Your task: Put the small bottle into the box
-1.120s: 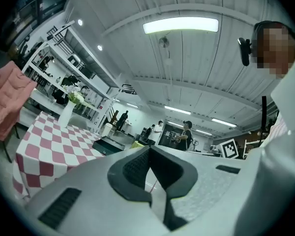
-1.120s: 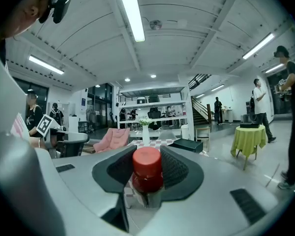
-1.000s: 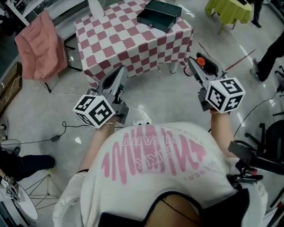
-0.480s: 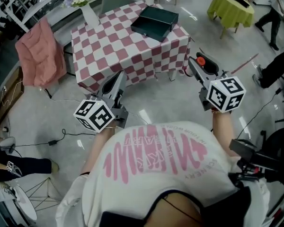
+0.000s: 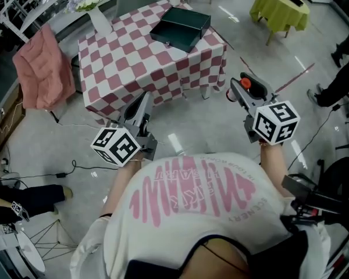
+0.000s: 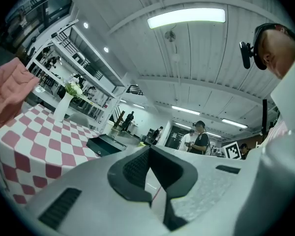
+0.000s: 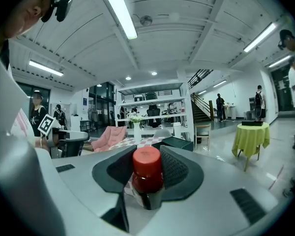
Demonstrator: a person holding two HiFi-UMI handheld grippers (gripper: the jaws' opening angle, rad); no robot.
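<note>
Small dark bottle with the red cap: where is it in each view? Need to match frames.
Head view: the small dark bottle with the red cap is right of centre, at the tip of the right gripper.
Left gripper view: not in it.
Right gripper view: lower centre, clamped between the jaws.
Shared landmark: the dark green box on the pink-and-white checked table.

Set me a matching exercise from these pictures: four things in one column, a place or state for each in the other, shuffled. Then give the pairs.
Things
1. small red-capped bottle
2. dark green flat box
3. pink cloth
4. white vase

Places or states
a. lying on the red-and-white checked table
b. gripped between the jaws of the right gripper
c. draped beside that table, not on it
d. holding pale flowers

Pairs: 1-b, 2-a, 3-c, 4-d
</note>
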